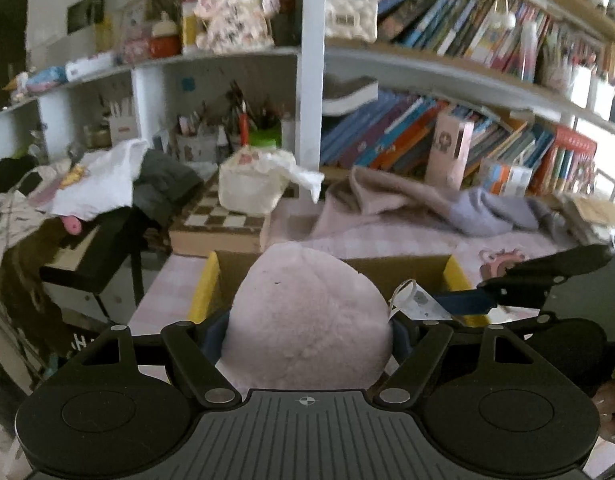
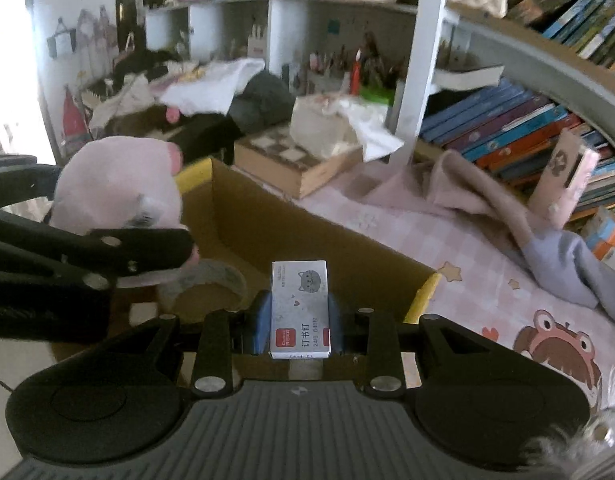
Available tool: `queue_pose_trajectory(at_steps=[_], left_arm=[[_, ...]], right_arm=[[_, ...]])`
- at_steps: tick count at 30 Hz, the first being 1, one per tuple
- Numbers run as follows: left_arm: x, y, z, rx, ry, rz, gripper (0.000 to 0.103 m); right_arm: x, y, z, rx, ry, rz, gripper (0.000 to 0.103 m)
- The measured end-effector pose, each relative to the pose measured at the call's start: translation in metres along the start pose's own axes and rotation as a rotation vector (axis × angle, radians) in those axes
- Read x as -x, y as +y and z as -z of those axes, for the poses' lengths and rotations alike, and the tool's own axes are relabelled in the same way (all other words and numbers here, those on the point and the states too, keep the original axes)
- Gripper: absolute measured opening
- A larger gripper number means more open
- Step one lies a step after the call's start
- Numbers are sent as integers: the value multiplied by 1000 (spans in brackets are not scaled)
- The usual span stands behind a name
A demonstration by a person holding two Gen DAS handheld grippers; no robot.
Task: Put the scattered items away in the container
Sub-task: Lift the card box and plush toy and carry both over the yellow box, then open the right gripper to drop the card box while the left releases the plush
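Plush toy (image 1: 307,316), pink and round, pinched between the blue pads of the left gripper (image 1: 307,340) in the left wrist view, held above the near wall of the cardboard box (image 1: 403,268) with yellow-taped corners on the pink checked tablecloth (image 1: 387,240), its white tag (image 1: 411,300) sticking out beside the right gripper (image 1: 467,304). Seen from the right wrist: staple box (image 2: 300,308) clamped upright in the narrowly closed right gripper (image 2: 300,326) over the cardboard box (image 2: 267,216), tape roll (image 2: 205,288) lying inside below the toy (image 2: 115,184), chessboard (image 2: 295,160) just beyond the far wall.

Black ribbed left gripper (image 1: 307,332) body — round discs, silver rivets, blue pads (image 2: 258,322)
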State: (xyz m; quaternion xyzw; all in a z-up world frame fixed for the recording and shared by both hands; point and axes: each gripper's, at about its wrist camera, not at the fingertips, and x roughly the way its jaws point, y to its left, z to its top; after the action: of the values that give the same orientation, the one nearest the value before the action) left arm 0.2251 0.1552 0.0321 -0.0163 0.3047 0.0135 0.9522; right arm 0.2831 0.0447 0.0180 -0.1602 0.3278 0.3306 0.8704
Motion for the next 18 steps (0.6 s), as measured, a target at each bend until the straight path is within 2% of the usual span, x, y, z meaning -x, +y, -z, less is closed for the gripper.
queue_pose_trajectory(at_steps=[8,18], left_arm=[[-56,3,0,-36,119,3,78],[-80,7,-2,-18,213,52,82]], right_arm=[[-47,2,-2,92,114,-12,28],[-66,2,-4,133,180,-24,28]])
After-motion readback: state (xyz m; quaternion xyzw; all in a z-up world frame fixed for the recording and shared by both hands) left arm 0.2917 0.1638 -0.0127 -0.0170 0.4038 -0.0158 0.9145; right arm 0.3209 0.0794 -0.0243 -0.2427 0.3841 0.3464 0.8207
